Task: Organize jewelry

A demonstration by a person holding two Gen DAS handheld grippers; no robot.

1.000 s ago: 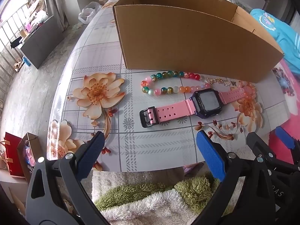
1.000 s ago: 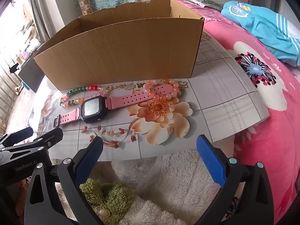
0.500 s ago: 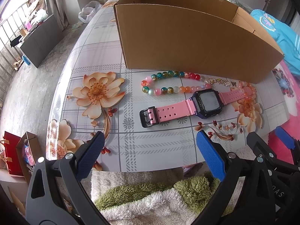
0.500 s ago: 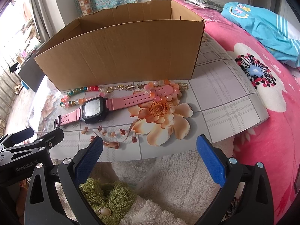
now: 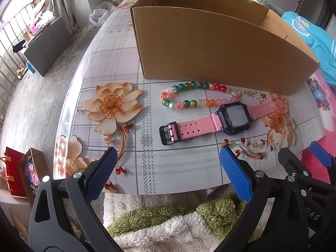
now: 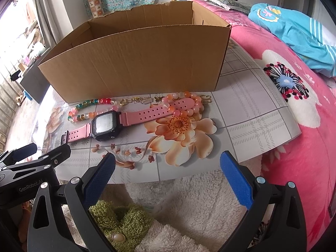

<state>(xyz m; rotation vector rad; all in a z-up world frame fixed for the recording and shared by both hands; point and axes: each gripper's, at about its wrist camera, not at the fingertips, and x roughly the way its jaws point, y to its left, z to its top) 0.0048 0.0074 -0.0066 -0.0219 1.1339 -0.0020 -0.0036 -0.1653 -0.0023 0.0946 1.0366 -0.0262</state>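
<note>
A pink-strapped digital watch [image 5: 212, 121] [image 6: 117, 121] lies flat on the floral table. Behind it rests a multicoloured bead bracelet [image 5: 189, 96] [image 6: 88, 109], a small gold chain [image 5: 247, 93] [image 6: 136, 100], and a pink bead bracelet [image 6: 189, 105] [image 5: 280, 105] over the strap's end. An open cardboard box [image 5: 220, 50] [image 6: 136, 63] stands behind them all. My left gripper [image 5: 168, 168] is open at the table's near edge, in front of the watch buckle. My right gripper [image 6: 168, 170] is open too, in front of the orange flower print. Both hold nothing.
The table [image 5: 117, 67] ends just ahead of both grippers; a fluffy white and green fabric [image 5: 168, 220] lies below the edge. A pink floral blanket [image 6: 304, 115] with blue clothing [image 6: 294, 27] lies to the right. Floor, a dark board and gift bags [image 5: 19, 172] sit to the left.
Both grippers have crept slightly forward toward the table; the jewelry and box have not moved. Jaws remain open.
</note>
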